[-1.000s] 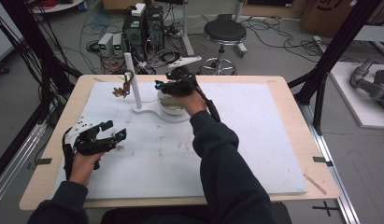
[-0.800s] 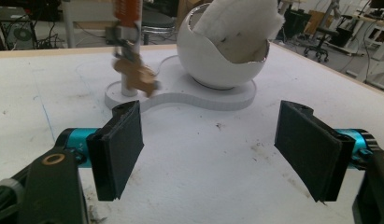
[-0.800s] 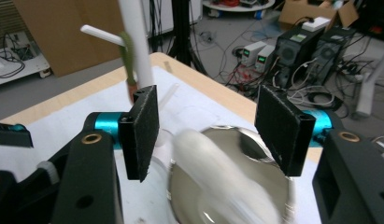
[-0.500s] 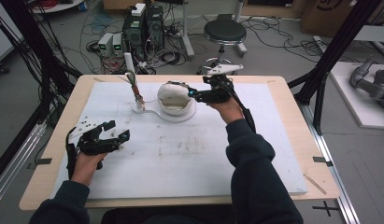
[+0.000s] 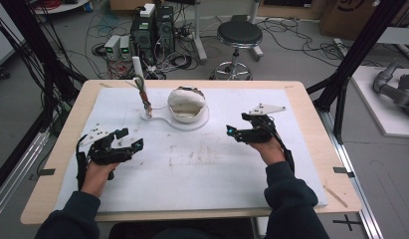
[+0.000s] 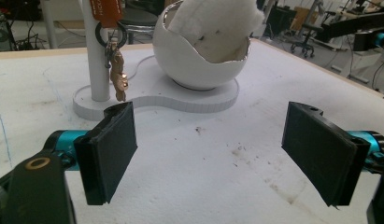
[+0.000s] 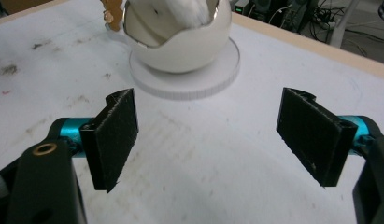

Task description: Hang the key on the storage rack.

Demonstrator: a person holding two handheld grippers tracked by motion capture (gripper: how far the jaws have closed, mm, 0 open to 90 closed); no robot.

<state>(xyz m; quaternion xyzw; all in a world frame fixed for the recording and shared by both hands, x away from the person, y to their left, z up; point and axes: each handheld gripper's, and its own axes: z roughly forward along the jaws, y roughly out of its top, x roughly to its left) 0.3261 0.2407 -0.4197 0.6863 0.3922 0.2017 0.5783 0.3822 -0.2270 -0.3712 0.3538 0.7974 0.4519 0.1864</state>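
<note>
A white egg-shaped bowl [image 5: 186, 103] with white stuffing inside sits on a flat white stand [image 5: 164, 119] at the table's back middle. A white post [image 5: 141, 84] rises from the same stand, with a small brown and gold trinket [image 6: 117, 74] hanging on it. My left gripper [image 5: 126, 142] rests at the left of the white mat, open and holding nothing. My right gripper [image 5: 236, 133] hovers at the right of the bowl, open and holding nothing. The bowl [image 6: 201, 53] lies ahead of the left gripper [image 6: 213, 149]. The right gripper [image 7: 206, 140] points at the bowl [image 7: 180, 37] too.
A white foam mat [image 5: 202, 164] covers most of the wooden table [image 5: 311, 104]. Behind the table stand a stool [image 5: 237, 37], computer boxes [image 5: 152, 25] and loose cables. Black frame poles [image 5: 356, 55] rise at both sides.
My right gripper has drawn back from the bowl to the right and toward the near side. The left gripper has barely shifted.
</note>
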